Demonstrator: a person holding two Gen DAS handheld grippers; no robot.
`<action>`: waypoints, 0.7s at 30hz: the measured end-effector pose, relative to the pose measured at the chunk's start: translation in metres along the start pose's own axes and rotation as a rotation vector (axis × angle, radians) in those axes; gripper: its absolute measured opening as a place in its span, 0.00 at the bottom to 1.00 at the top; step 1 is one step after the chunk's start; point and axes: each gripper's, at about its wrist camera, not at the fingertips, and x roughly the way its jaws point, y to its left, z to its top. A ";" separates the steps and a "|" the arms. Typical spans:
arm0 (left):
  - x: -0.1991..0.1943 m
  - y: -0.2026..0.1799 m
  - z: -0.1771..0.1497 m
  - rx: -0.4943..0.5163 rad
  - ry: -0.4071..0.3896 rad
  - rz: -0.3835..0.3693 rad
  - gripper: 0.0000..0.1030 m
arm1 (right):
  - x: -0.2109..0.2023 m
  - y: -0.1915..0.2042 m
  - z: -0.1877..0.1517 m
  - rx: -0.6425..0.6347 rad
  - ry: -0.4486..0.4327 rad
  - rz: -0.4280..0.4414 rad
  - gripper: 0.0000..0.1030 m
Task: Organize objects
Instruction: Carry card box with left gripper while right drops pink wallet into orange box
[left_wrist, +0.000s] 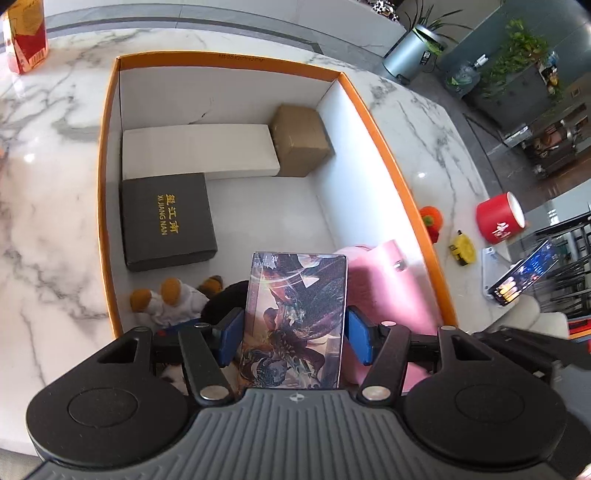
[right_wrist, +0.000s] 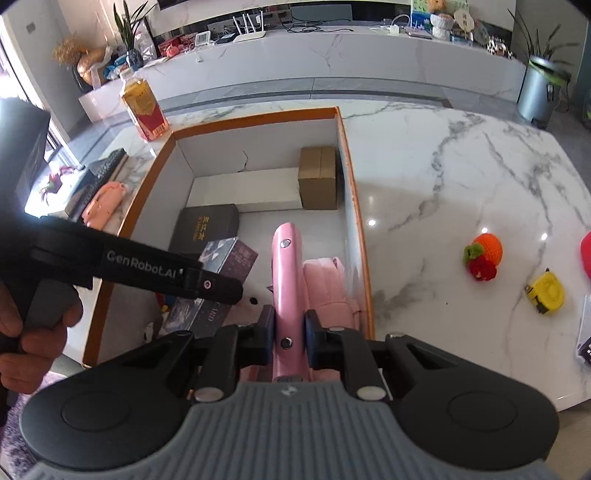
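L gripper (left_wrist: 293, 326) is clamping a printed card box (left_wrist: 295, 317) by its long sides, blue pads (left_wrist: 231, 338) pressing both edges; box is standing upright over the near end of the orange-rimmed storage box (left_wrist: 384, 147). R gripper (right_wrist: 289, 332) is pinching a slim pink case (right_wrist: 288, 273) edge-on, jaws nearly together on it, over the near-right part of the same box, w/ pink fabric item (right_wrist: 325, 284) lying just right of it. Inside the storage box: white flat box (left_wrist: 199, 151) and brown carton (left_wrist: 301, 140) sitting at far wall, touching; black gold-lettered box (left_wrist: 168, 221) at left; plush toy (left_wrist: 170, 299) near-left. Outside on marble table (right_wrist: 461, 166), right: knitted orange toy (right_wrist: 484, 256), yellow tape measure (right_wrist: 546, 291), well apart from the box.
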 end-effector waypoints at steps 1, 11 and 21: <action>0.000 -0.001 -0.001 0.004 -0.003 0.003 0.66 | 0.003 0.002 -0.001 -0.007 0.011 -0.005 0.17; 0.001 -0.002 0.002 0.002 -0.001 0.005 0.66 | 0.003 -0.002 0.006 -0.004 0.017 0.031 0.25; 0.002 -0.002 0.002 0.000 0.006 0.003 0.66 | 0.020 0.000 0.013 -0.083 0.044 0.057 0.04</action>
